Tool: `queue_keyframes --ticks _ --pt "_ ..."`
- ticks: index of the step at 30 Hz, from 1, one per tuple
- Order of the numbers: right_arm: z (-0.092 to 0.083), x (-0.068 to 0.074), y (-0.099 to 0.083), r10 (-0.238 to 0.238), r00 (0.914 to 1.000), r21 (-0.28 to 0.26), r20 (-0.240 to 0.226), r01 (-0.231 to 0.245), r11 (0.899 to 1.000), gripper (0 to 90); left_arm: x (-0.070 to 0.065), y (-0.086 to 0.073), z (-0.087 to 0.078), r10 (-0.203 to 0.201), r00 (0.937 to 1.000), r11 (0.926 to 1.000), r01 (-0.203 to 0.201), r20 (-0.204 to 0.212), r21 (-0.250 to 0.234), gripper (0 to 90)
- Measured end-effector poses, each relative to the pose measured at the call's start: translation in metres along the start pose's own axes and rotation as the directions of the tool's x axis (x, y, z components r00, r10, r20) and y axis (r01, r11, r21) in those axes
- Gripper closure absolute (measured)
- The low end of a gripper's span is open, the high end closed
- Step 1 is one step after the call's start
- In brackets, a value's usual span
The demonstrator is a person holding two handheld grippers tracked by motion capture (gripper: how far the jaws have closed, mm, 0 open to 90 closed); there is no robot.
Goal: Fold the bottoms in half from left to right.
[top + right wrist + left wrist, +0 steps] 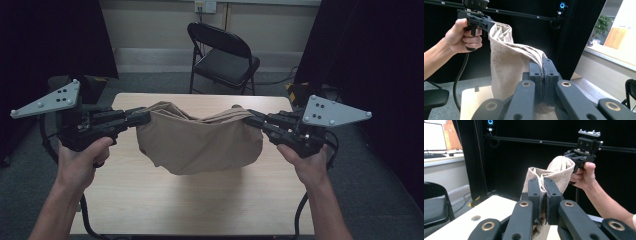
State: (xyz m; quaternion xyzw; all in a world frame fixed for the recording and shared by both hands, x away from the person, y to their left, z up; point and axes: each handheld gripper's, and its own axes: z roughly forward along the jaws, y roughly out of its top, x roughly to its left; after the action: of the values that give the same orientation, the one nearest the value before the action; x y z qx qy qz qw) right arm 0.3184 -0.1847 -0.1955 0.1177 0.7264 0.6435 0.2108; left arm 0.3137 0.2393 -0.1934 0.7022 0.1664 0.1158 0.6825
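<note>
While two claws grip, one tan cloth (200, 142) hangs above one table (165, 200).

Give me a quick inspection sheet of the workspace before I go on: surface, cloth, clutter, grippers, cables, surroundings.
Surface: light wooden table, bare where it shows.
Job's things: tan cloth hangs between the two grippers, sagging in the middle; whether its low edge touches the table cannot be told.
Clutter: nothing seen.
Grippers: left hand-held gripper shut on one end of the cloth; right hand-held gripper shut on the other end, at about the same height.
Cables: a black cable trails down from each gripper past the table's near edge.
Surroundings: black folding chair behind the table, dark curtains on both sides, grey floor.
</note>
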Motion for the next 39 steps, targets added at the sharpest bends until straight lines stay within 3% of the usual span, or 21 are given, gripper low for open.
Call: queue_keyframes --ticks 8,15,19,23,29,39 --pt "0.003 -0.001 -0.001 0.019 0.9998 -0.01 -0.005 -0.019 1.0 88.4 0.003 -0.004 0.013 -0.015 0.9998 0.9999 0.015 0.013 0.005 85.4" --pt "0.005 -0.013 -0.021 0.063 0.9978 0.031 0.019 -0.064 0.997 88.4 0.024 -0.021 0.019 -0.057 0.9982 0.9981 0.057 -0.021 0.022 85.4" --pt "0.011 -0.023 -0.035 0.085 0.9958 0.063 0.033 -0.087 0.994 88.3 0.042 -0.037 0.029 -0.112 0.9933 0.9933 0.113 -0.027 0.025 85.4" --pt "0.015 -0.036 -0.051 0.119 0.992 0.089 0.043 -0.122 0.988 88.3 0.055 -0.048 0.034 -0.131 0.9906 0.9902 0.133 -0.039 0.042 85.3" --pt "0.025 -0.049 -0.076 0.152 0.9866 0.139 0.06 -0.159 0.977 88.2 0.071 -0.069 0.046 -0.169 0.9843 0.9805 0.173 -0.051 0.093 85.3" --pt "0.04 -0.068 -0.116 0.23 0.9697 0.198 0.083 -0.242 0.95 88.1 0.102 -0.1 0.064 -0.249 0.9639 0.9547 0.261 -0.096 0.144 85.3"
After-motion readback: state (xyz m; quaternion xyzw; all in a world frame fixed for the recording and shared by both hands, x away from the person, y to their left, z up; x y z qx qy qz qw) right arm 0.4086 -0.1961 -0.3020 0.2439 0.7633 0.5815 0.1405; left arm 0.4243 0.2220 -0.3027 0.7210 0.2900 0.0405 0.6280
